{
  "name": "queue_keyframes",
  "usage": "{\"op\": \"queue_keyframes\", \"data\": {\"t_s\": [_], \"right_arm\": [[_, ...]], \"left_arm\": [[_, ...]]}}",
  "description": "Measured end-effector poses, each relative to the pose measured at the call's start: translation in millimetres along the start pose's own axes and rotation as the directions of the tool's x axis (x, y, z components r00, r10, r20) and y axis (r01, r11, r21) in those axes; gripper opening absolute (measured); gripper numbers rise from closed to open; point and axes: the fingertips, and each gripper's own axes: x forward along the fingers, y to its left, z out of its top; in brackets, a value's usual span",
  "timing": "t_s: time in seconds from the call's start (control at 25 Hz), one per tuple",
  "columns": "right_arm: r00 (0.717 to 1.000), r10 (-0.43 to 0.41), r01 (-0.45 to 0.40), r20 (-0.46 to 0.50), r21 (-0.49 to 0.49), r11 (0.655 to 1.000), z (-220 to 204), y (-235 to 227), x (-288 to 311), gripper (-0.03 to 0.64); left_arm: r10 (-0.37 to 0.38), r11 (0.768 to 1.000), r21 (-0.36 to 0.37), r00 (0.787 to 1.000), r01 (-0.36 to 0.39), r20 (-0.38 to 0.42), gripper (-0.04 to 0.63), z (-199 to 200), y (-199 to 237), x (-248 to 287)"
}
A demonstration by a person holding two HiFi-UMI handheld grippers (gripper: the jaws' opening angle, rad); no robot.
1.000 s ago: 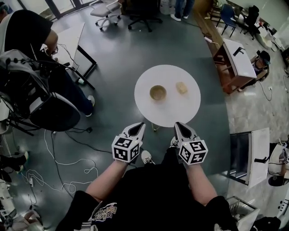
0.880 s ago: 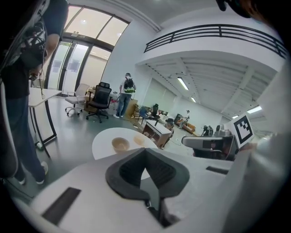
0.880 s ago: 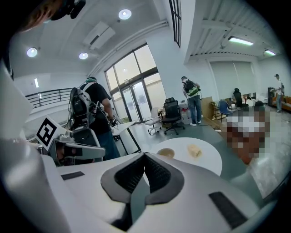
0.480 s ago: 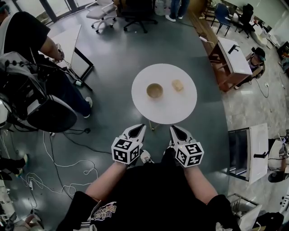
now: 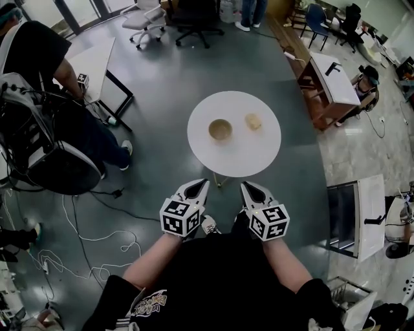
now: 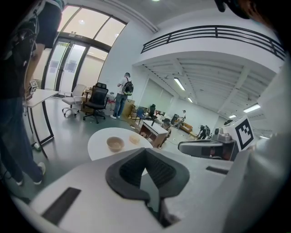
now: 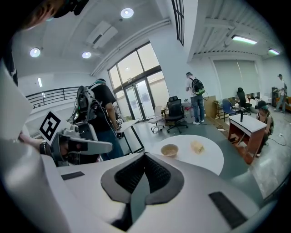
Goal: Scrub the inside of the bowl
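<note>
A tan bowl (image 5: 220,129) stands on the round white table (image 5: 234,158), left of centre, and a pale yellow sponge (image 5: 253,121) lies to its right. Both show small in the left gripper view, the bowl (image 6: 114,144) and sponge (image 6: 134,139), and in the right gripper view, the bowl (image 7: 169,149) and sponge (image 7: 197,146). My left gripper (image 5: 198,185) and right gripper (image 5: 247,187) hang side by side short of the table's near edge, well away from bowl and sponge. Both are shut with nothing between the jaws.
A person with a backpack (image 5: 39,123) stands at the left beside a white desk (image 5: 97,61). Cables (image 5: 97,233) trail over the floor at the lower left. Office chairs (image 5: 152,16) stand at the back, and a wooden desk (image 5: 333,84) at the right.
The table, bowl and sponge have slid slightly up and left in the head view. Both grippers sit a little nearer each other. The person at left has shifted.
</note>
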Motion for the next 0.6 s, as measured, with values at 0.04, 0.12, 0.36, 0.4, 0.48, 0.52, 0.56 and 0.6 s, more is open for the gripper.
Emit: {"op": "queue_keyframes", "data": {"t_s": [0.04, 0.12, 0.36, 0.4, 0.48, 0.52, 0.56, 0.6], "right_arm": [[1.000, 0.000, 0.000, -0.002, 0.001, 1.000, -0.4, -0.7, -0.5, 0.020], [1.000, -0.001, 0.001, -0.004, 0.004, 1.000, -0.9, -2.2, 0.6, 0.020], [1.000, 0.001, -0.001, -0.009, 0.003, 1.000, -5.2, -1.9, 2.1, 0.020], [1.000, 0.001, -0.001, -0.010, 0.003, 1.000, -5.4, -1.7, 2.0, 0.021], [1.000, 0.000, 0.000, -0.012, 0.003, 1.000, -5.5, -0.9, 3.2, 0.020], [1.000, -0.001, 0.001, -0.013, 0.003, 1.000, -5.6, -0.3, 3.7, 0.020], [1.000, -0.001, 0.001, -0.014, 0.002, 1.000, -5.8, 0.1, 3.9, 0.020], [1.000, -0.001, 0.001, -0.015, 0.002, 1.000, -6.0, 0.1, 3.5, 0.020]], "left_arm": [[-0.001, 1.000, -0.001, 1.000, 0.001, 0.000, 0.006, -0.1, -0.9, 0.8], [-0.003, 1.000, -0.002, 1.000, 0.003, -0.002, 0.006, 0.4, -0.3, 3.3], [-0.002, 1.000, -0.003, 1.000, 0.002, -0.001, 0.006, -2.7, -0.2, 3.4], [-0.002, 1.000, -0.002, 1.000, 0.002, 0.000, 0.006, -2.6, -0.3, 3.0], [-0.003, 1.000, -0.004, 1.000, 0.003, -0.002, 0.006, -2.7, 0.7, 2.5], [-0.003, 1.000, -0.005, 1.000, 0.003, -0.003, 0.006, -3.1, 1.3, 2.0], [-0.003, 1.000, -0.006, 1.000, 0.003, -0.003, 0.006, -3.5, 1.5, 1.5], [-0.003, 1.000, -0.007, 1.000, 0.003, -0.003, 0.006, -4.0, 1.1, 1.3]]}}
